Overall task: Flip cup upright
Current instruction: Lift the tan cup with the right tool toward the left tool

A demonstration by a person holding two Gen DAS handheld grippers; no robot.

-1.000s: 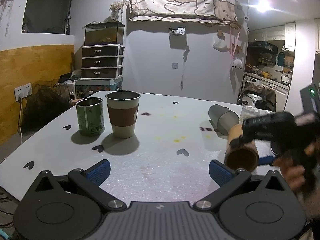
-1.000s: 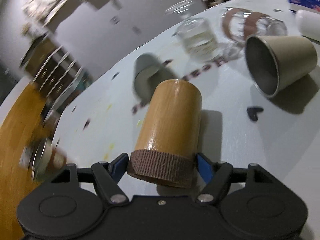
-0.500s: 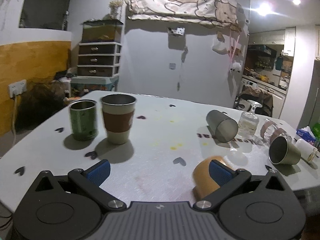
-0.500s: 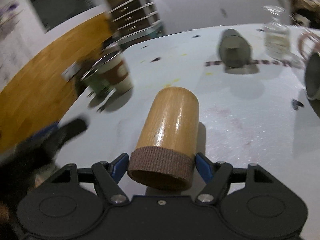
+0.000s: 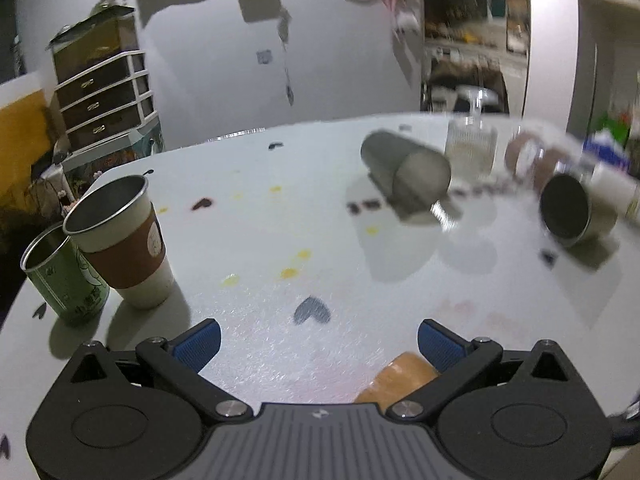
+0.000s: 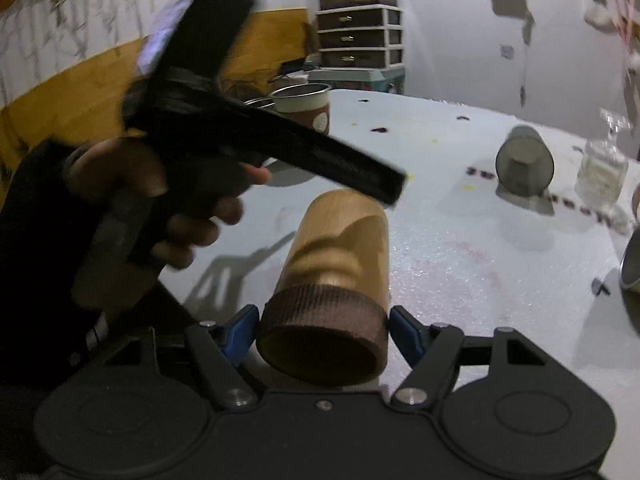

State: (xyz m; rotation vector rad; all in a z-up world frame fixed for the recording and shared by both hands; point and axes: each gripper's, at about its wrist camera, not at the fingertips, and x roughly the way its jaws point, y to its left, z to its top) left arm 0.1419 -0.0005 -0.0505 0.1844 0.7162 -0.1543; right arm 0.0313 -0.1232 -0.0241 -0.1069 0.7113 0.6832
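Right fingers: I had the blue pads (image 6: 404, 334) of my right gripper (image 6: 324, 332) pressed on either side of the dark ribbed band at the mouth of the tan wooden cylindrical cup (image 6: 334, 276), pinching it.
Wooden cup: It pointed away from my right gripper with its closed base far from me and its open mouth towards the camera, so it was on its side, not upright. I could not tell whether it touched the white table (image 6: 460, 248) or hung just above it.
Left fingers: The blue pads (image 5: 198, 340) of my left gripper (image 5: 316, 340) were spread wide with nothing between them, only bare tabletop with a dark heart sticker (image 5: 312, 311).
Left gripper against the wooden cup: It hovered above and just beside the cup; only a tan sliver (image 5: 400, 376) showed under my right-hand finger in the left wrist view, and the right wrist view showed my left hand (image 6: 160, 200) holding that tool over the cup's far end.
Beyond the wooden cup: Two steel cups stood upright well to its left, one with a brown sleeve (image 5: 120, 240) and a green printed one (image 5: 64, 276). A grey tumbler (image 5: 404, 174) and a dark steel cup (image 5: 572, 212) lay on their sides well past it, near a blurred clear glass (image 5: 472, 152).
Progress: I judged the grasp done and the turn unfinished. What remained was rotating the mouth upward, setting the base down and letting go.
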